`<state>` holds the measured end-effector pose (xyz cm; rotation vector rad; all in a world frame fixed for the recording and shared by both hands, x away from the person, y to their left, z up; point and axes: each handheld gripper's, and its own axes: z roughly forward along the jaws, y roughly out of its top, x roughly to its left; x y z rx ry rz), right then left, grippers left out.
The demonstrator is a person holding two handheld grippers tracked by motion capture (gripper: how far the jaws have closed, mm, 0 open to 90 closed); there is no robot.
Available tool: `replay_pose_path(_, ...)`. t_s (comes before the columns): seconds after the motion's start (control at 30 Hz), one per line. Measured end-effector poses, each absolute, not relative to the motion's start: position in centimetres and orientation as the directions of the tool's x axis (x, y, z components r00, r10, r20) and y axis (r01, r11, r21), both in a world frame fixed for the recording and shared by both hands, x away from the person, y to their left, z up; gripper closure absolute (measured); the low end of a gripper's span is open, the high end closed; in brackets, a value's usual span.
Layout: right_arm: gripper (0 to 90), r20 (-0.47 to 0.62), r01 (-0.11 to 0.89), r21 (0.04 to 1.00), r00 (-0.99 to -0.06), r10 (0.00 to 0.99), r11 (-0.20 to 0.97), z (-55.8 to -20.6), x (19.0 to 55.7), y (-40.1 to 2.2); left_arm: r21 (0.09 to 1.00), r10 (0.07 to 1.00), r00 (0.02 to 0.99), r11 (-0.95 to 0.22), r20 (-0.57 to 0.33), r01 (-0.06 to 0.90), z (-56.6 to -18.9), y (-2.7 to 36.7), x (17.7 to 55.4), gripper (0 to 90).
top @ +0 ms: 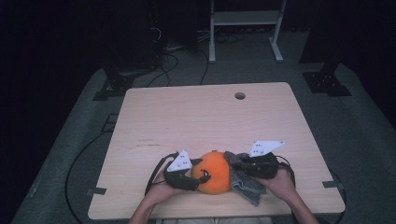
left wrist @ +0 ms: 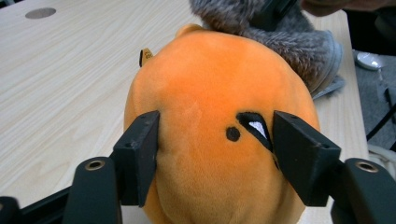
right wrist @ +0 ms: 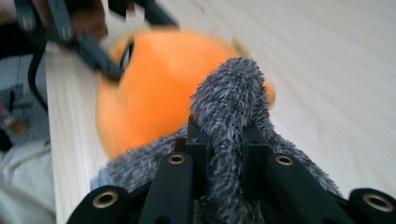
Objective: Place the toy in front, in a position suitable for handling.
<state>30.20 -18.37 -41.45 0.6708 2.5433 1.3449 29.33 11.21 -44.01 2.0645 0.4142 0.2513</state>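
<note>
Here, near the front edge of the desk (top: 187, 112), sits the orange plush toy (top: 214, 171), round and soft, with a grey fuzzy cloth (top: 245, 179) draped against its right side and trailing onto the wood beside it.

My left gripper (top: 201, 176) comes in from the toy's left. In the left gripper view its two black jaws stand on either side of the toy's body (left wrist: 210, 121), pressing into the plush so that the fabric dents slightly at the left pad; they are clamped on the toy, part-way closed around its bulk. A small black dot and a black-and-white eye mark lie between the jaws, just beside the right one. Beyond the toy in that view, the grey cloth (left wrist: 289, 42) rests over its far top, and the pale wood runs off to the left, with a round hole (left wrist: 40, 12) in the far corner.

My right gripper (top: 236, 164) meets the toy from the other side. In the right gripper view its jaws are drawn close together and pinch a fold of the grey cloth (right wrist: 229, 116), which rises in a fuzzy ridge between them and leans against the orange plush (right wrist: 159, 88). The toy looks blurred there. The left gripper's dark frame (right wrist: 84, 44) shows on the toy's far side.

Both my hands rest low by the desk's near edge, each behind its gripper.
</note>
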Motion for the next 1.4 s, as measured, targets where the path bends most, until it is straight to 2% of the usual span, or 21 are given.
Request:
replay_pose_path(0.1,77.4,0.007,0.283,0.803,-0.884,0.467,0.525,-41.9,29.8,-17.9,0.875,0.399,0.912,-0.405,-0.09,0.264,-43.5,11.5,29.8,17.6)
replay_pose_path(0.13,77.4,0.007,0.283,0.803,-0.884,0.467,0.525,-41.9,29.8,-17.9,0.874,0.415,0.902,-0.388,-0.117,0.292,-43.3,11.4,30.1,17.6)
replay_pose_path(0.2,77.3,0.0,0.262,0.8,-0.9,0.436,0.54,-41.9,29.2,-17.9,0.859,0.434,0.887,-0.382,-0.158,0.34,-43.3,11.0,30.6,11.5)
replay_pose_path(0.23,77.2,0.016,0.264,0.807,-0.904,0.427,0.528,-41.7,28.9,-17.9,0.851,0.435,0.887,-0.396,-0.156,0.344,-43.5,10.8,30.7,18.8)
replay_pose_path(0.27,77.2,0.016,0.264,0.807,-0.904,0.427,0.528,-41.7,28.9,-17.9,0.854,0.44,0.887,-0.398,-0.143,0.335,-43.7,10.7,30.6,18.8)
replay_pose_path(0.37,77.3,0.044,0.289,0.806,-0.9,0.434,0.517,-42.0,29.4,-18.4,0.855,0.438,0.894,-0.422,-0.099,0.301,-43.8,10.9,30.0,27.5)
replay_pose_path(0.5,77.3,0.035,0.327,0.77,-0.879,0.476,0.548,-42.7,29.6,-19.7,0.855,0.427,0.901,-0.439,-0.073,0.277,-43.7,10.9,29.7,29.7)
replay_pose_path(0.67,77.2,0.044,0.298,0.829,-0.878,0.477,0.473,-41.1,29.7,-19.2,0.856,0.409,0.912,-0.455,-0.044,0.246,-43.5,10.4,29.4,30.3)
replay_pose_path(0.7,77.2,0.039,0.299,0.822,-0.879,0.476,0.484,-41.2,29.8,-18.8,0.857,0.405,0.911,-0.443,-0.071,0.264,-43.3,10.5,29.5,27.8)
replay_pose_path(0.73,77.2,0.003,0.279,0.801,-0.886,0.463,0.53,-41.9,29.6,-18.2,0.857,0.403,0.91,-0.43,-0.098,0.283,-43.1,10.6,29.7,16.7)
replay_pose_path(0.77,77.2,0.003,0.279,0.801,-0.886,0.463,0.53,-41.9,29.6,-18.2,0.856,0.409,0.902,-0.41,-0.137,0.316,-42.9,10.7,30.1,16.7)
replay_pose_path(0.83,77.2,-0.015,0.253,0.8,-0.898,0.439,0.545,-41.9,29.1,-18.0,0.825,0.443,0.867,-0.386,-0.227,0.413,-43.1,10.7,31.3,6.4)
replay_pose_path(0.9,77.1,-0.002,0.255,0.806,-0.901,0.433,0.534,-41.8,29.0,-18.1,0.781,0.435,0.852,-0.405,-0.292,0.475,-43.8,10.3,31.9,6.4)
replay_pose_path(0.93,77.0,-0.003,0.256,0.805,-0.9,0.436,0.535,-41.8,29.0,-18.1,0.784,0.431,0.851,-0.395,-0.302,0.478,-44.0,10.3,31.8,10.9)
replay_pose_path(1.0,77.1,-0.007,0.262,0.805,-0.893,0.45,0.532,-41.6,29.3,-18.2,0.821,0.444,0.869,-0.399,-0.216,0.408,-43.6,10.1,31.2,25.5)
replay_pose_path(1.07,77.1,-0.004,0.266,0.822,-0.882,0.471,0.504,-41.2,29.5,-18.3,0.875,0.484,0.868,-0.367,-0.109,0.315,-42.9,10.1,30.5,33.0)
replay_pose_path(1.1,77.1,-0.006,0.262,0.83,-0.878,0.479,0.492,-41.0,29.5,-18.3,0.899,0.508,0.861,-0.369,-0.016,0.235,-42.6,9.9,30.0,34.1)
replay_pose_path(1.17,77.1,0.0,0.258,0.852,-0.871,0.492,0.455,-40.6,29.7,-18.2,0.897,0.516,0.853,-0.409,0.074,0.169,-42.6,9.5,29.6,33.8)
replay_pose_path(1.27,77.0,0.001,0.277,0.837,-0.864,0.504,0.473,-41.4,30.1,-18.1,0.881,0.492,0.863,-0.451,0.115,0.14,-43.3,9.8,29.3,33.7)
replay_pose_path(1.4,76.9,-0.015,0.322,0.783,-0.847,0.532,0.533,-42.7,30.4,-18.9,0.884,0.482,0.873,-0.439,0.081,0.16,-43.5,10.6,29.4,34.0)
